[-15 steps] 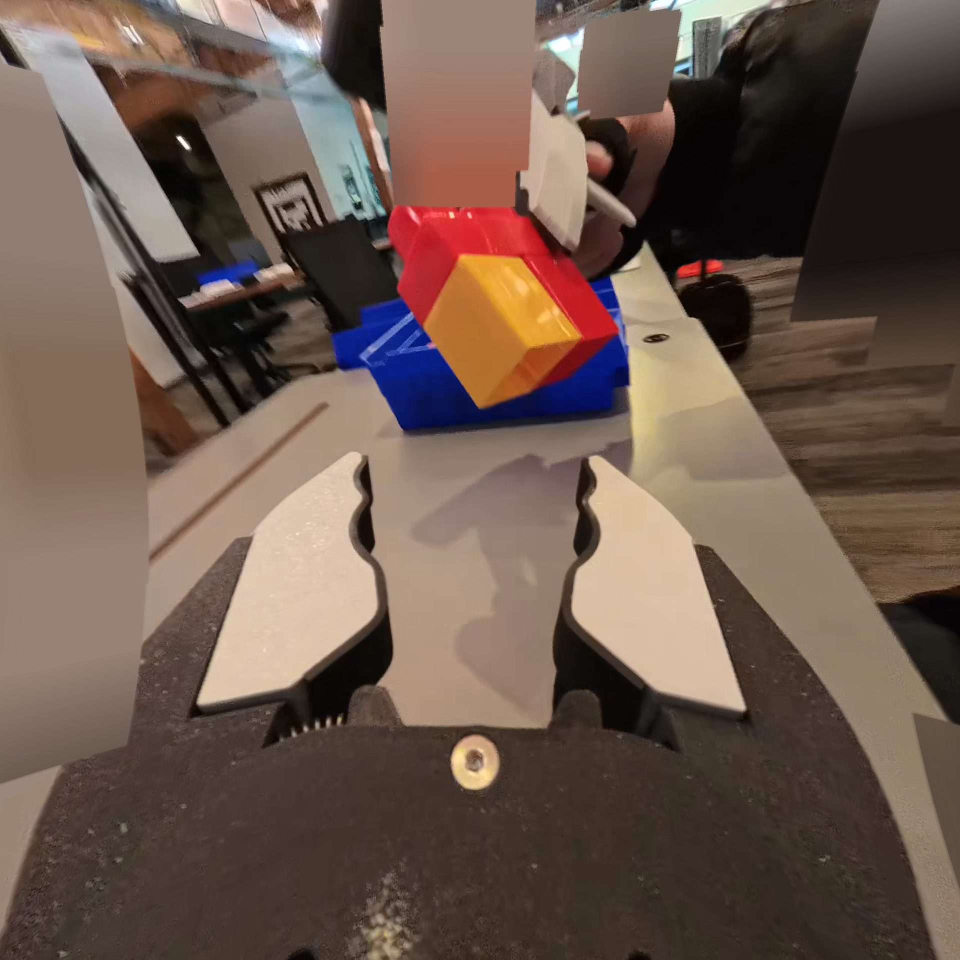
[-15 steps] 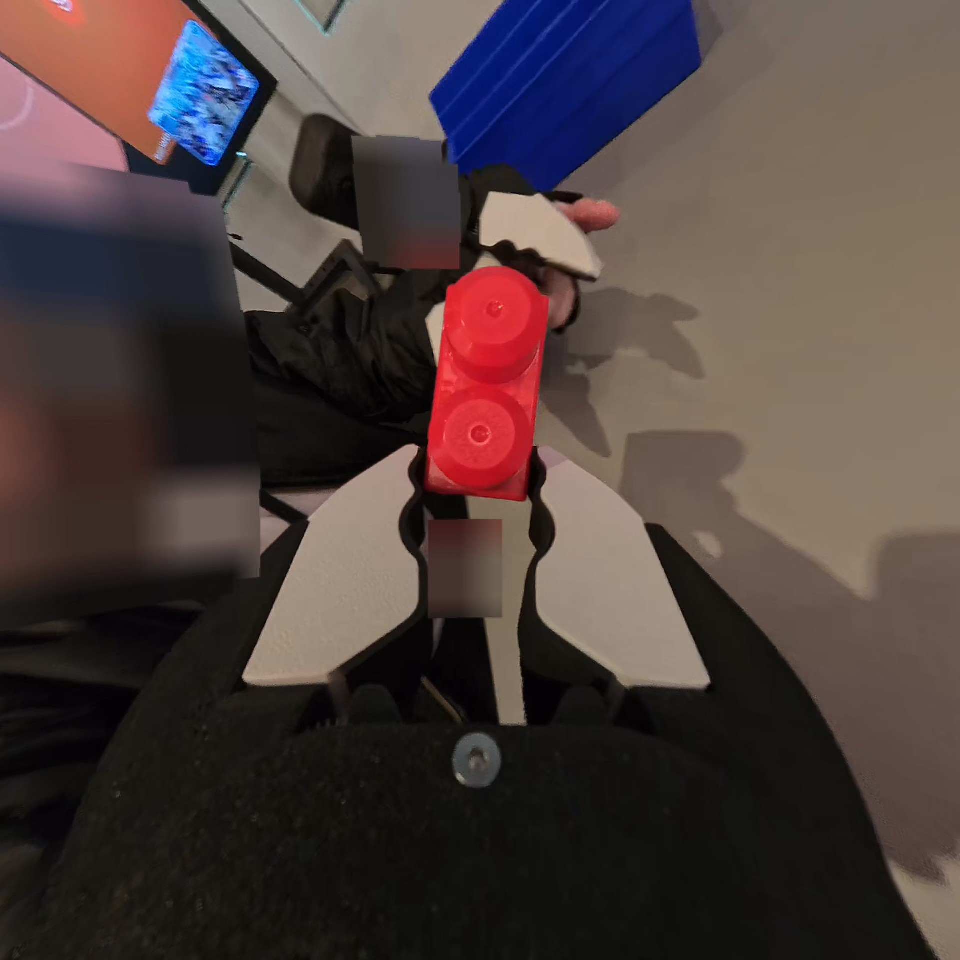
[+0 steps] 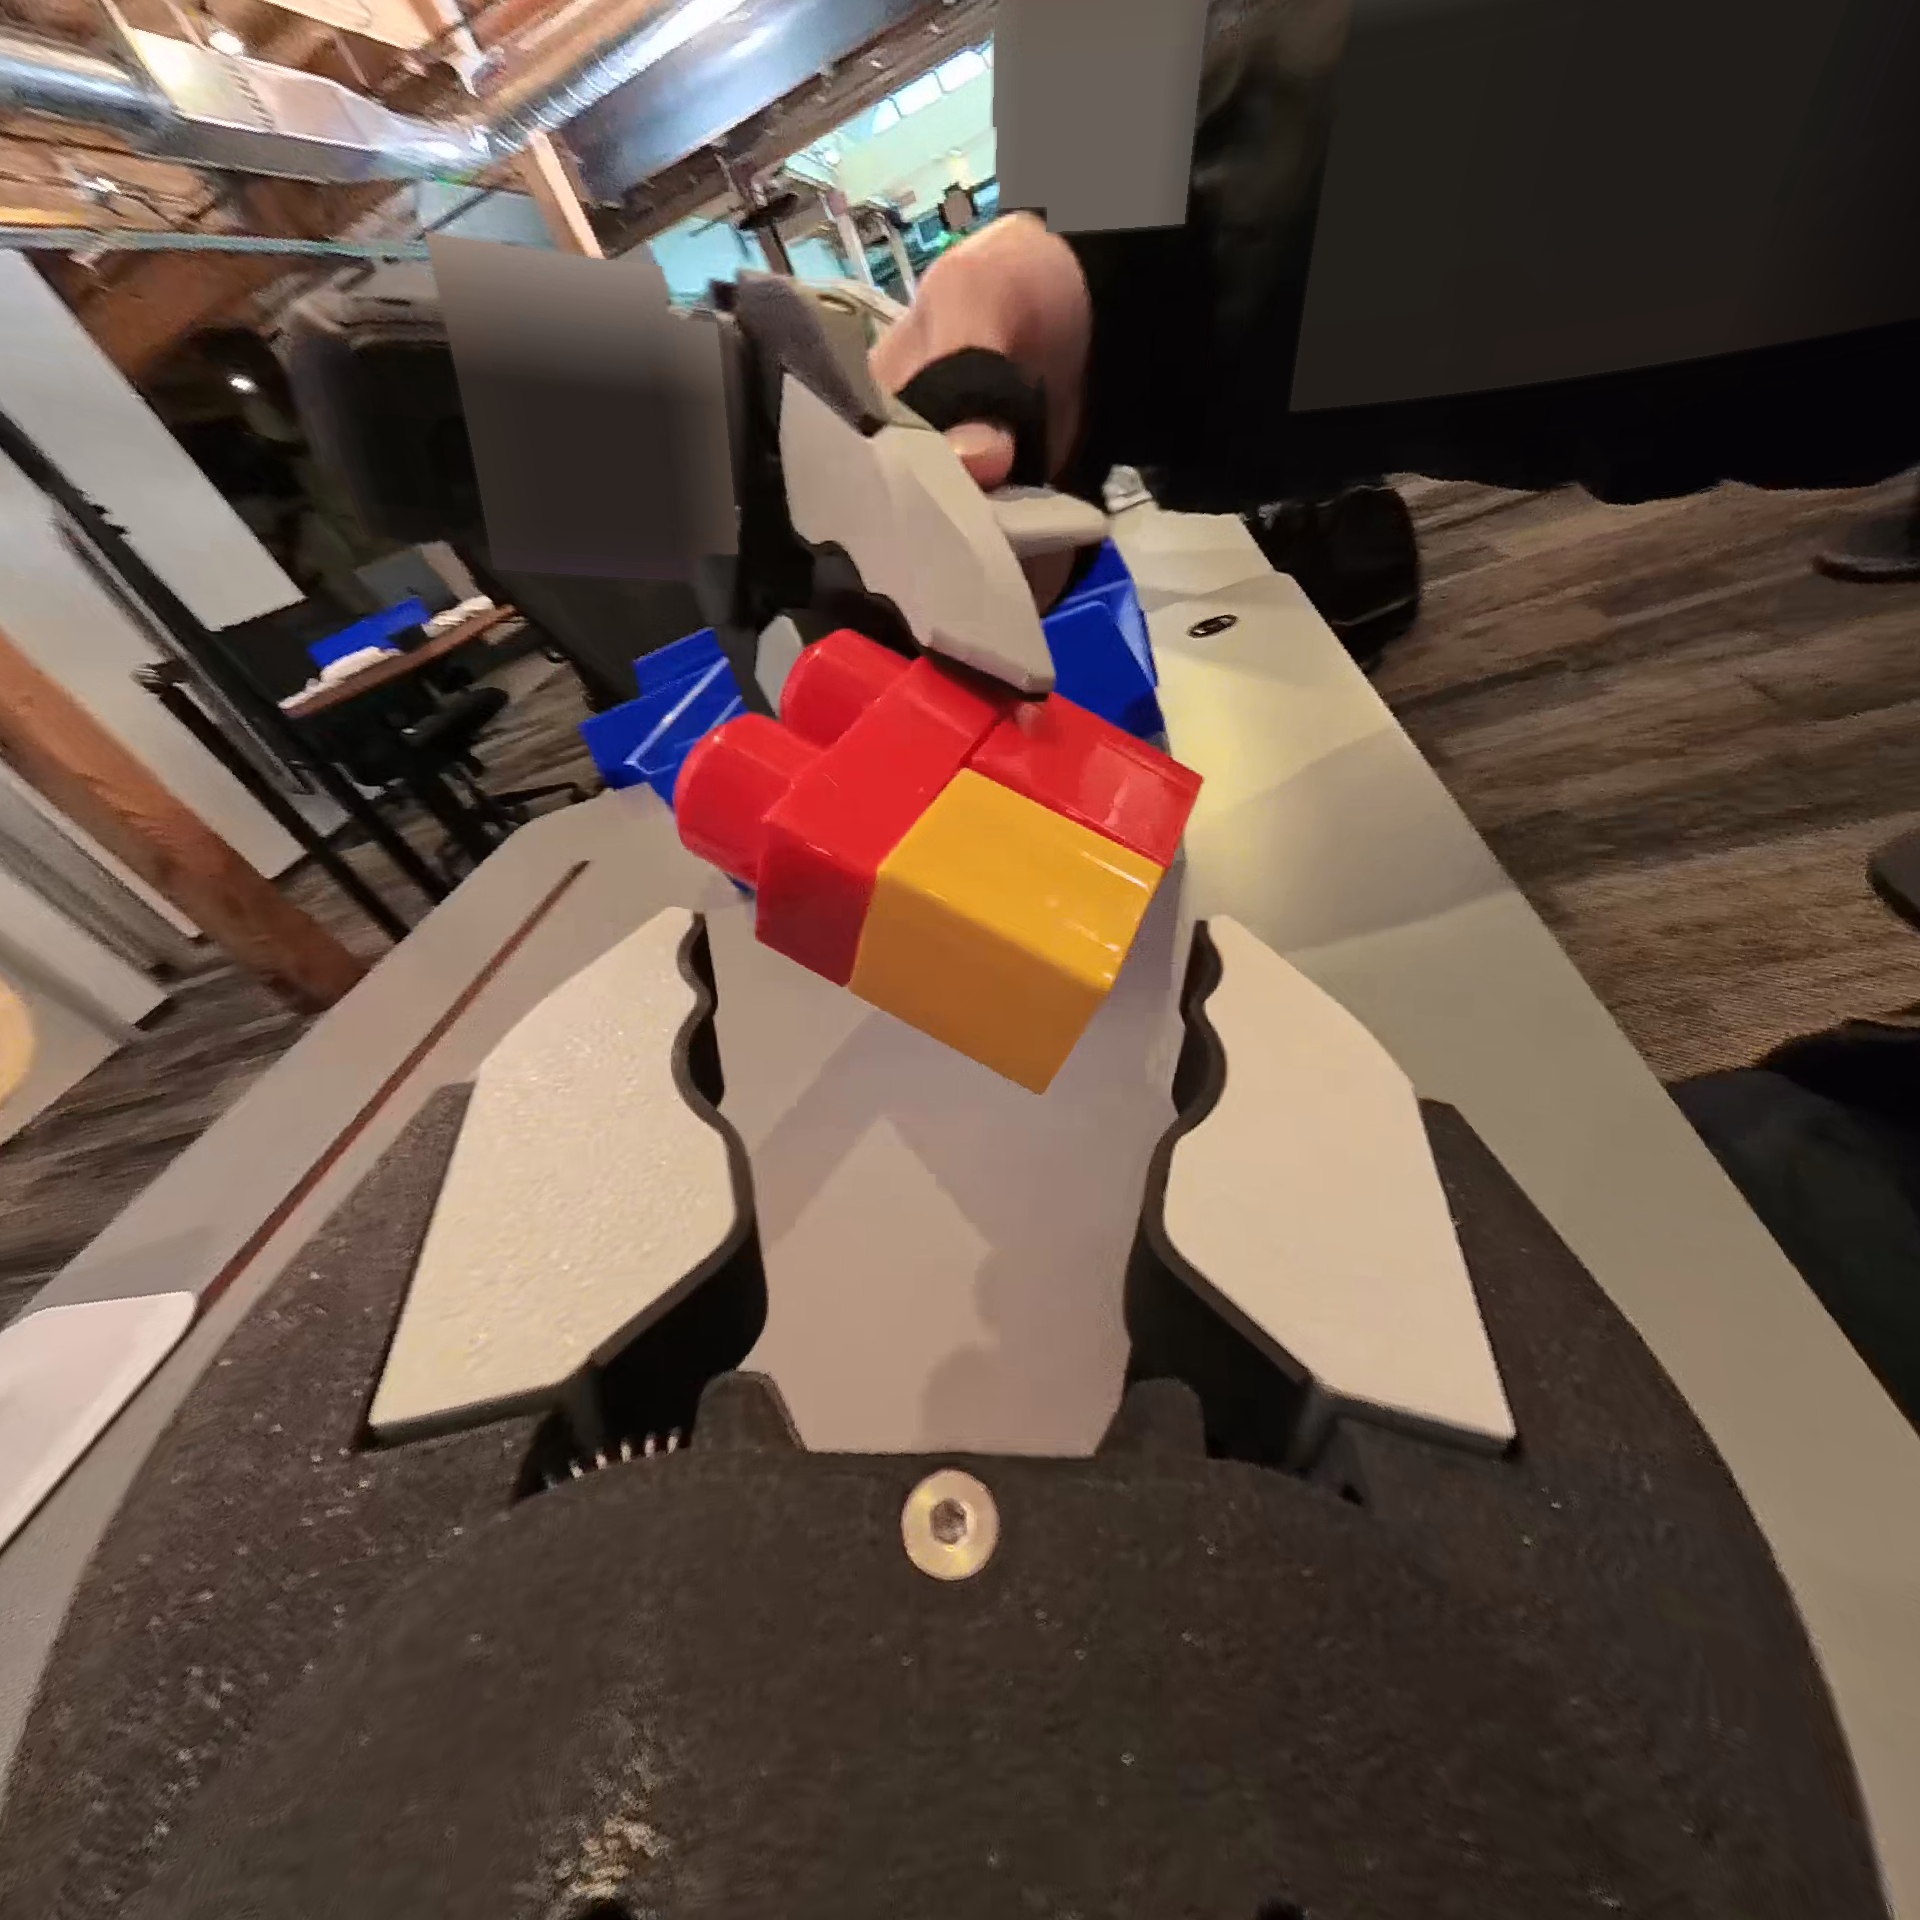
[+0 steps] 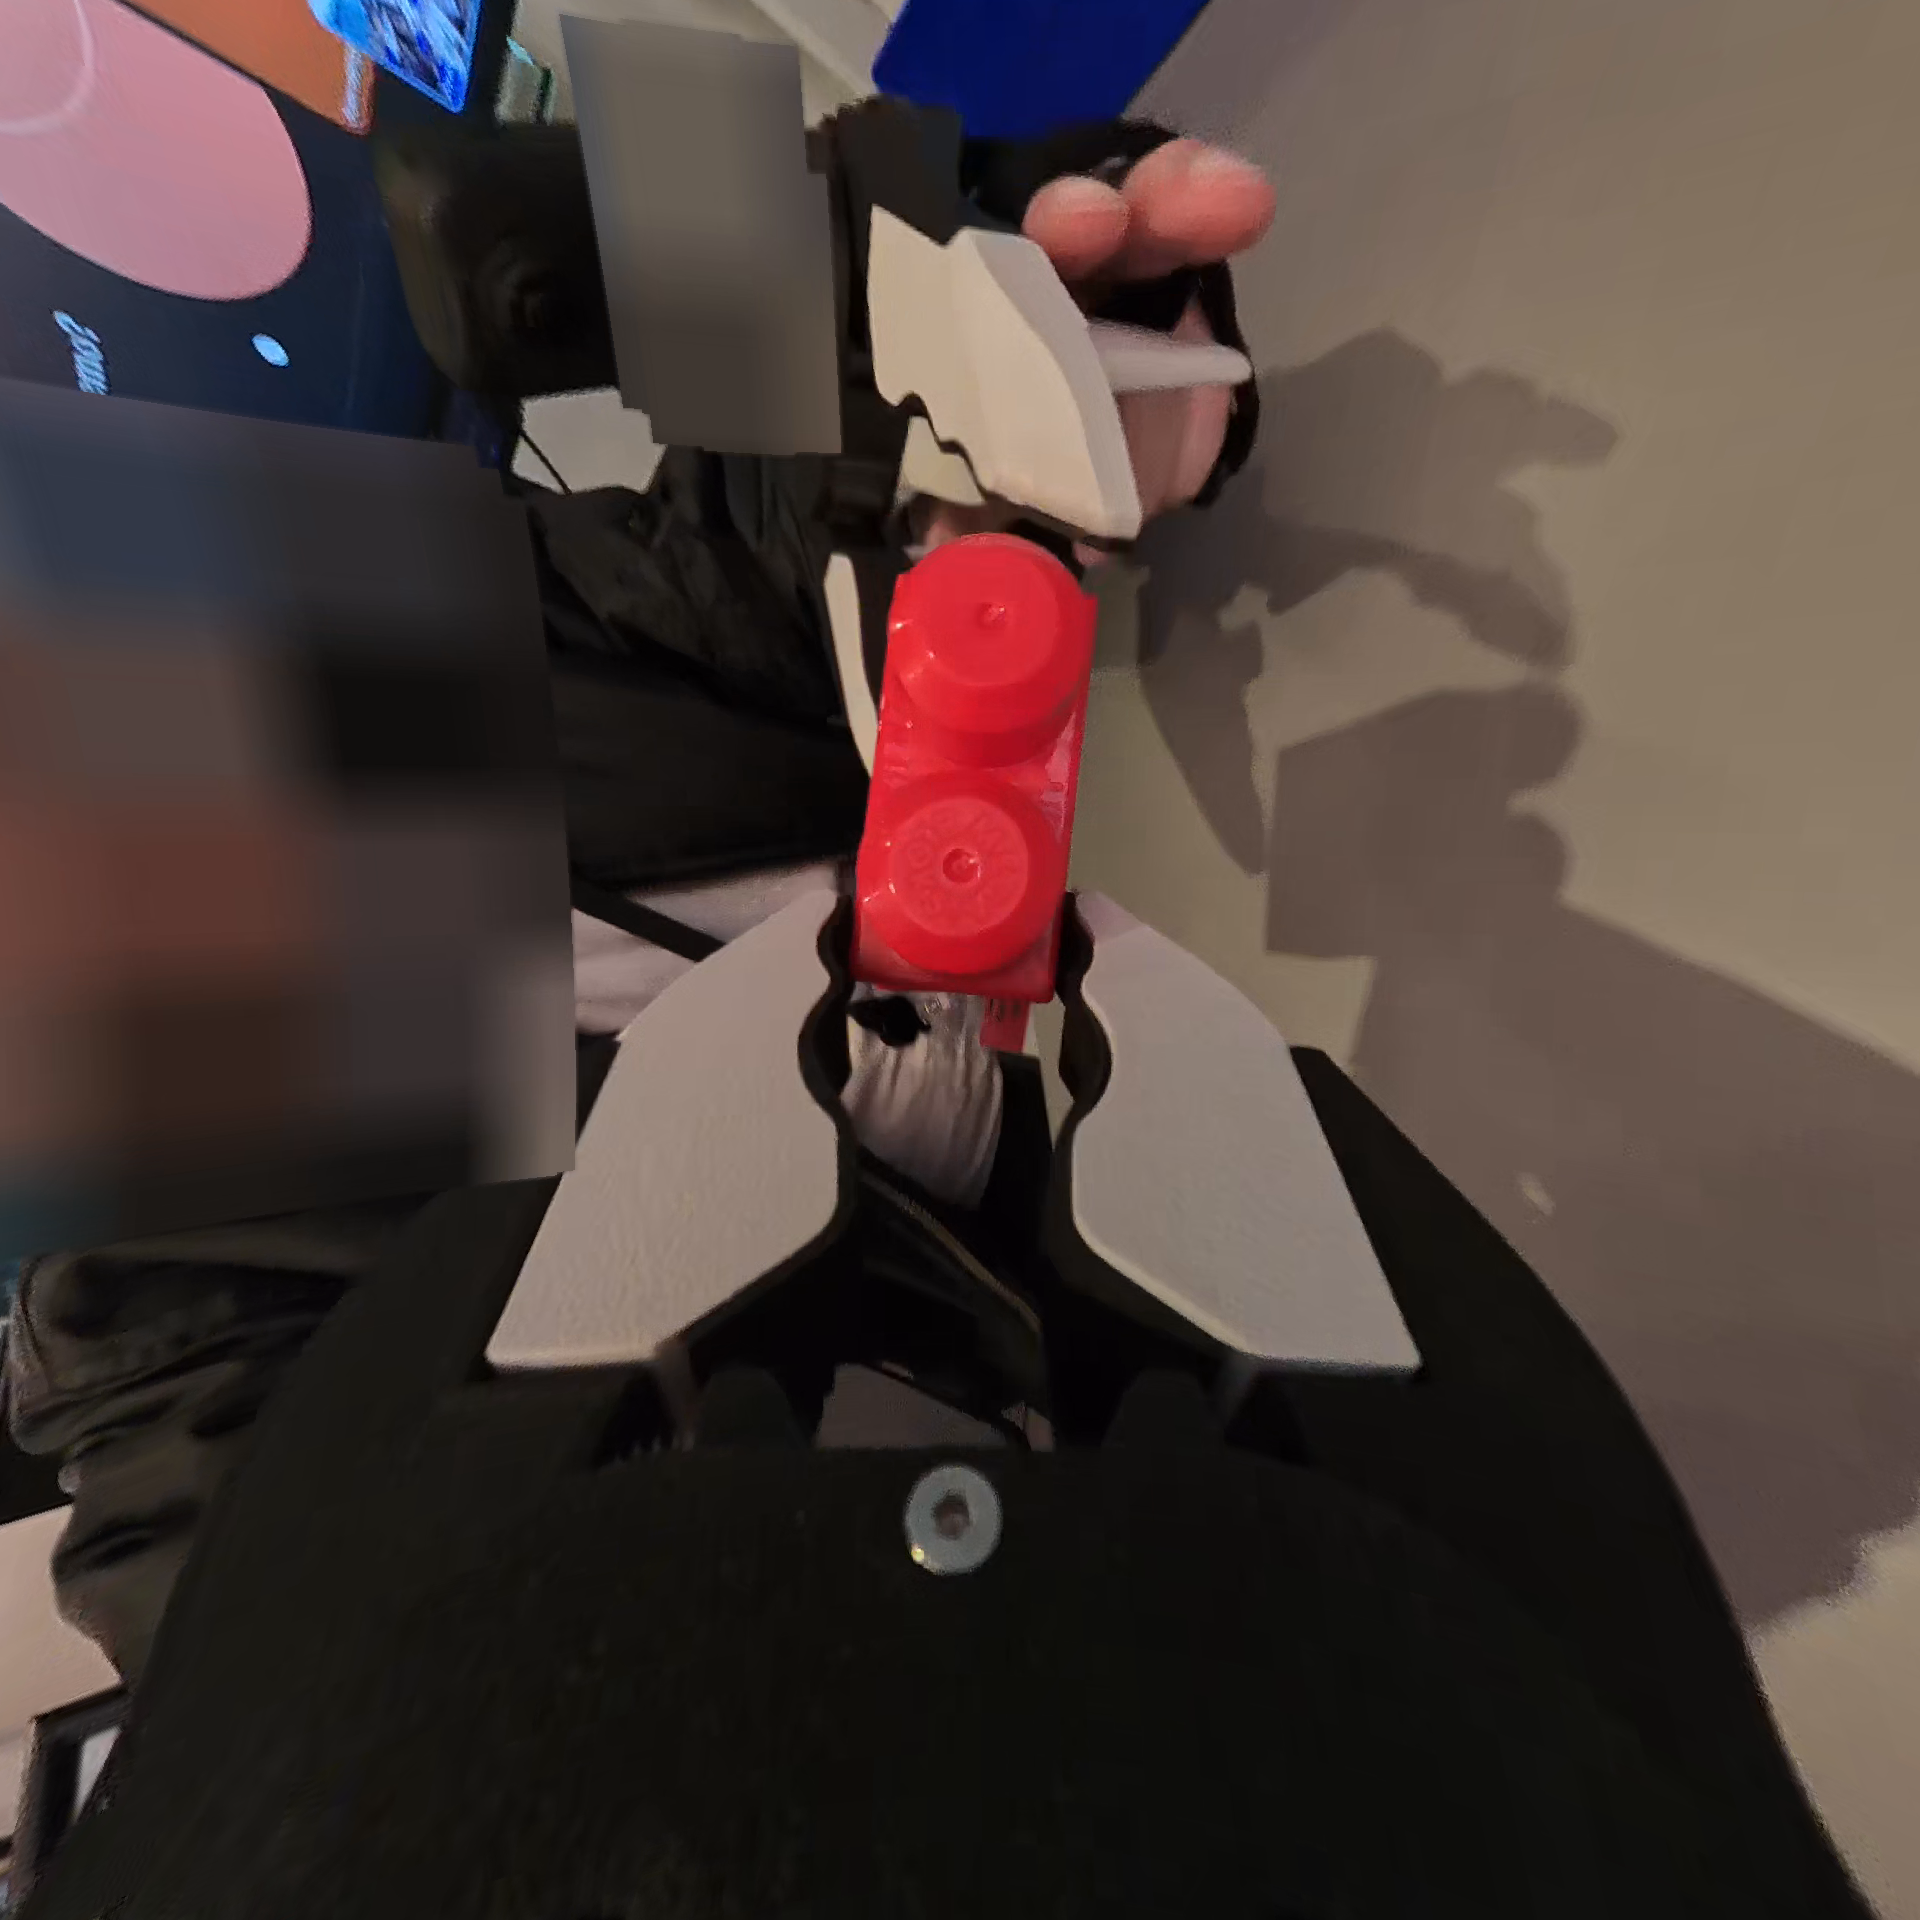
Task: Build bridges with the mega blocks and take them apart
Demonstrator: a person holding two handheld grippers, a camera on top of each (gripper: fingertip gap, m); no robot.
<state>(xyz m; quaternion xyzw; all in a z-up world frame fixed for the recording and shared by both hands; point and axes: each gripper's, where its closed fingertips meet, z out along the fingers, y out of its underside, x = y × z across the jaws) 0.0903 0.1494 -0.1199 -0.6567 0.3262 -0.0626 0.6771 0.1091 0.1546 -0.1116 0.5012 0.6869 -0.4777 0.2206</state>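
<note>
My right gripper (image 4: 956,940) is shut on a red two-stud block (image 4: 977,769) and holds it in the air. In the left wrist view this red block (image 3: 862,790) is joined to a second red block (image 3: 1091,774) and a yellow block (image 3: 997,925). The assembly is tilted with its studs to the left. One right gripper finger (image 3: 914,561) presses on it from above. My left gripper (image 3: 951,930) is open and empty, and the yellow block hangs just past its fingertips. The left gripper's finger (image 4: 997,416) shows beyond the red block in the right wrist view.
A blue bin (image 3: 1101,644) stands on the grey table (image 3: 1351,790) behind the blocks, and it also shows in the right wrist view (image 4: 997,62). The table's edges run along both sides. A hand (image 3: 987,322) holds the right gripper. Chairs and desks stand farther off.
The block assembly and my left gripper have come closer together. The assembly has turned so its studs point left. The left gripper stays open, the right stays shut.
</note>
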